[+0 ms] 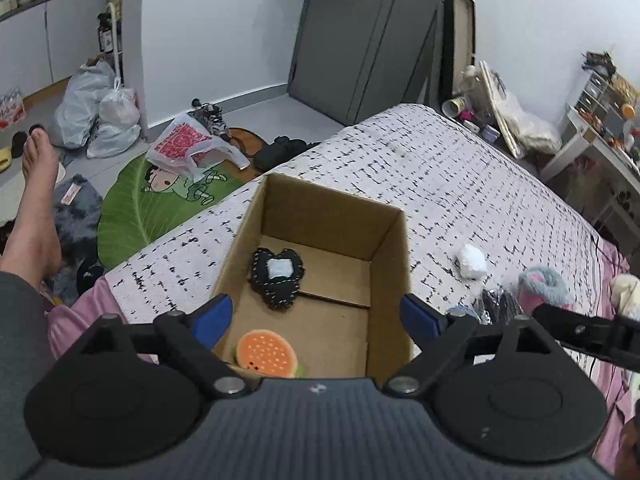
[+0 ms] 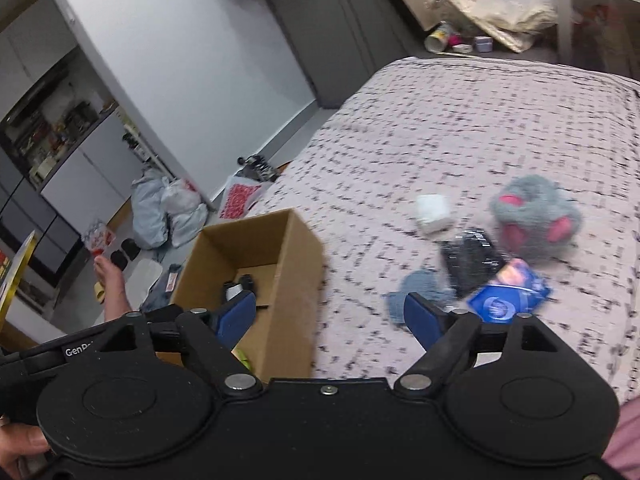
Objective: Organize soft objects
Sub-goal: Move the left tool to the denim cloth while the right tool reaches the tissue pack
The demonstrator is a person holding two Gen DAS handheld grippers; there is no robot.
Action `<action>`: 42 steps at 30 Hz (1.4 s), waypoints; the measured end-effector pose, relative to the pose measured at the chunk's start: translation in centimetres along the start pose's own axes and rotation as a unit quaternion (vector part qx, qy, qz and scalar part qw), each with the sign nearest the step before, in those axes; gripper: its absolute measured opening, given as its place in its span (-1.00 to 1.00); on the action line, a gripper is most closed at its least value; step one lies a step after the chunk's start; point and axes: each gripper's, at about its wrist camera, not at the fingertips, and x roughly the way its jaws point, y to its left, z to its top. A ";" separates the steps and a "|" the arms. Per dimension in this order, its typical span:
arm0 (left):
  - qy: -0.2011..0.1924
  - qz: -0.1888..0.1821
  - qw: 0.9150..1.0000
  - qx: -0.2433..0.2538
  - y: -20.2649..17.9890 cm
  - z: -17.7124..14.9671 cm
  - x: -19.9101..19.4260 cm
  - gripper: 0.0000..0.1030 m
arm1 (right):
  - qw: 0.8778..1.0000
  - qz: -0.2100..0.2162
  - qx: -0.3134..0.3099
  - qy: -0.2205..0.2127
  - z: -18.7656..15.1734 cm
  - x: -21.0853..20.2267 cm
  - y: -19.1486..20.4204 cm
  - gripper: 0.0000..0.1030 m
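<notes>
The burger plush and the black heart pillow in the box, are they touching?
Apart. In the left wrist view, bare cardboard floor shows between the burger plush and the black heart pillow inside the cardboard box.

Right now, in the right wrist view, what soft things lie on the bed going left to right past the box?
Cardboard box → white bundle → black packet → grey-and-pink plush.

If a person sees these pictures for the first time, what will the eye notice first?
First, the open cardboard box on the bed, with a black heart-shaped cushion and an orange burger toy inside. Next, the soft things lying loose on the bedspread to the right of the box: a grey and pink slipper and a white bundle.
</notes>
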 end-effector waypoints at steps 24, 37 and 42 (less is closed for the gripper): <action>0.003 -0.028 0.997 0.071 -10.3 -0.3 -0.1 0.74 | 0.998 -0.007 0.062 -0.010 -0.1 -2.7 -10.8 0.71; 0.012 -0.034 0.997 0.071 -13.8 -1.1 3.7 0.69 | 0.992 0.028 0.125 0.008 -1.8 1.1 -15.4 0.55; 0.026 -0.038 0.996 0.071 -15.0 -1.7 5.9 0.65 | 0.990 0.031 0.136 0.014 -2.0 2.7 -16.6 0.40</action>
